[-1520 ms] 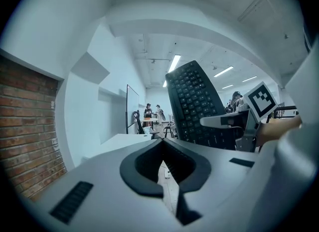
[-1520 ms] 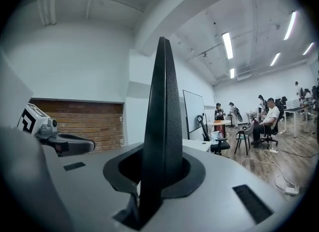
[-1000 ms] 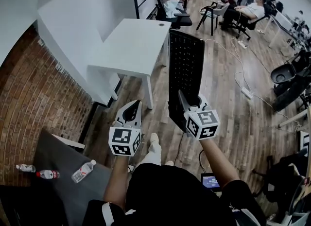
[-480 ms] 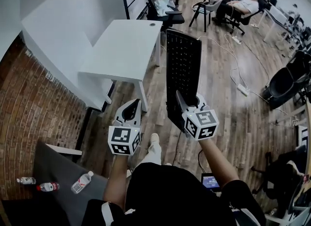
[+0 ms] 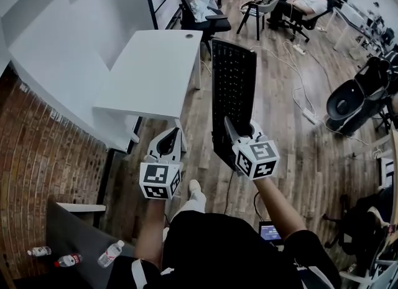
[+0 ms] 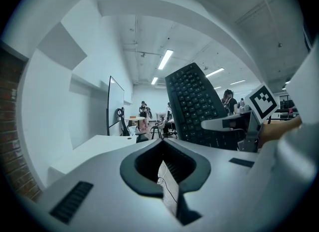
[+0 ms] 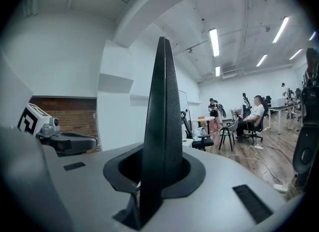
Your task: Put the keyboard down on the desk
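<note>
Right of the bench (image 5: pixel 152 70), just off its long edge and over bare floor: that's where the keyboard (image 5: pixel 233 82) is. It's not on the bench and not touching it.

My right tongs (image 5: pixel 233 129) pinch it by the short end that points away from the bench's far end. It stands on its long edge, key face turned toward the bench. In the right gripper view it reads as a thin dark blade between the jaws, pads on both faces.

My left tongs (image 5: pixel 168 142) hang off the bench's near corner, pressed together with nothing in them.

Step, as I judge it: carry and approach. The set-down hasn't begun.

Next move calls for:
- Shift the keyboard sideways until all of it is over the bench top, not half off the long edge.
- Roll the right wrist so the keys face up and the back lies parallel to the bench.
- Lower until the back rests on the bench, and only then spread the right tongs.

Watch item: it's a one-end grip on a long board, so the free end can sag or swing during the roll. The left tongs could steady that end, but they'd have to spread first.

Office chair (image 5: pixel 202 17) sits at the bench's far end and looks clear of the path.
</note>
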Demonstrator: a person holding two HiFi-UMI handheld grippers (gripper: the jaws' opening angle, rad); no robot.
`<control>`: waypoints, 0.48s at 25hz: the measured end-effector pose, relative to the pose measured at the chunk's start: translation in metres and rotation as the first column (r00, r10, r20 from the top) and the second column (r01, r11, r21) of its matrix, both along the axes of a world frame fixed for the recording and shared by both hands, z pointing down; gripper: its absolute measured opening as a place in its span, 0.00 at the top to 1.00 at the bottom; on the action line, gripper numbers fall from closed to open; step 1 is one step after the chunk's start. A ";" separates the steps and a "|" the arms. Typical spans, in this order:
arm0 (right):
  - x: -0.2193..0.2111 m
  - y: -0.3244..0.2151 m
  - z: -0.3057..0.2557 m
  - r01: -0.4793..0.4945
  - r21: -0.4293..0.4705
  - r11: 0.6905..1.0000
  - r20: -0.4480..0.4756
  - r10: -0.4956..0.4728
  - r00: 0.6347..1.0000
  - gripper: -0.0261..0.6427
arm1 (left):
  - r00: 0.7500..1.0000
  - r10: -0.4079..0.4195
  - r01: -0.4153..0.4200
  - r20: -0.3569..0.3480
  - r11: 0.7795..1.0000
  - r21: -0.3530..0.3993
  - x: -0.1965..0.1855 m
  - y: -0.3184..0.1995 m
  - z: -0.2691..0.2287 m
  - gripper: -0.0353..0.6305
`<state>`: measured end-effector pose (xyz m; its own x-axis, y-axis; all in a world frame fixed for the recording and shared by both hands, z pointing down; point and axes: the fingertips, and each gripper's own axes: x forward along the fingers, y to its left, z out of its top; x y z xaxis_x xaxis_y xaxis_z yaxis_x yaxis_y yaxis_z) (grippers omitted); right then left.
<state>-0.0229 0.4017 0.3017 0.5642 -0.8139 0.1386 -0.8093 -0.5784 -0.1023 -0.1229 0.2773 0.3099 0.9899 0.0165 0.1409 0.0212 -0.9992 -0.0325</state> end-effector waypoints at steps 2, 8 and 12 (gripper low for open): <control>0.014 -0.012 0.000 -0.007 -0.009 1.000 0.005 0.007 1.000 0.82 | 1.000 0.000 0.000 -0.004 1.000 -0.016 0.015 -0.013 0.000 0.93; 0.049 -0.048 -0.010 -0.017 -0.026 1.000 0.005 0.017 1.000 0.82 | 0.999 0.032 -0.032 -0.009 0.998 -0.045 0.057 -0.048 -0.007 0.93; 0.072 -0.080 -0.012 -0.018 -0.041 0.999 0.015 0.018 1.000 0.82 | 0.999 0.042 -0.043 -0.014 0.997 -0.057 0.081 -0.079 -0.011 0.93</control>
<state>0.0493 0.3219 0.2895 0.5762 -0.7971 0.1803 -0.7973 -0.5968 -0.0906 -0.0421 0.1983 0.2989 0.9898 0.0663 0.1259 0.0638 -0.9977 0.0239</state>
